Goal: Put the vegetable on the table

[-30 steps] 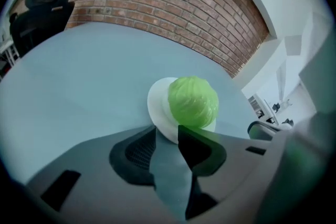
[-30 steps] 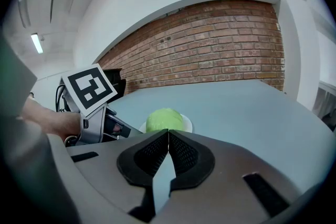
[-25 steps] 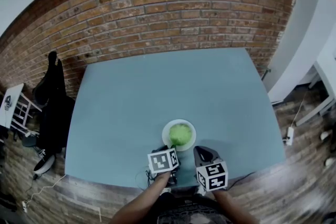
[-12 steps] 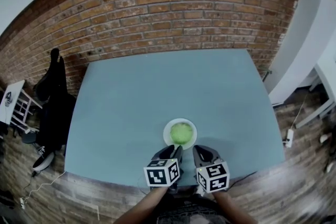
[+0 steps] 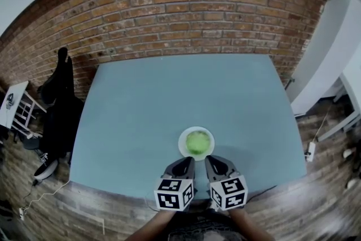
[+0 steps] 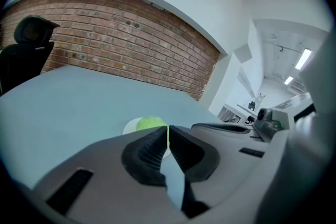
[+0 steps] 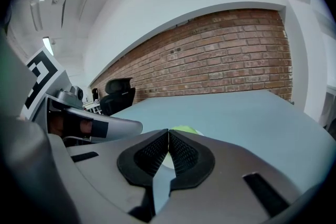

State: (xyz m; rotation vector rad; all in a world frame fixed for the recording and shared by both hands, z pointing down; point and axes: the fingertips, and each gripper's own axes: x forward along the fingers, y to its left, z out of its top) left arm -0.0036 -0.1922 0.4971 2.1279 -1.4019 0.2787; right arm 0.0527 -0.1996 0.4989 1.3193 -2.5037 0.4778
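A round green vegetable (image 5: 197, 142) lies on a small white plate (image 5: 183, 151) near the front of the blue-grey table (image 5: 169, 93). My left gripper (image 5: 188, 160) and right gripper (image 5: 208, 158) sit side by side just short of the plate, both pointing at it. In the left gripper view the left gripper (image 6: 168, 131) is closing, only a thin slit is left between its jaws, and nothing is between them; the vegetable (image 6: 149, 123) shows beyond the tips. In the right gripper view the right gripper (image 7: 168, 136) is shut and empty, with the vegetable (image 7: 184, 129) just ahead.
A brick wall (image 5: 186, 14) runs behind the table's far edge. A black chair with dark clothing (image 5: 56, 104) stands at the left, beside a small white table (image 5: 11, 101). White furniture and a power strip (image 5: 309, 148) are on the floor at the right.
My left gripper has drawn back a little toward the table's front edge and straightened to lie parallel with the right one. The right gripper, plate and vegetable stay put.
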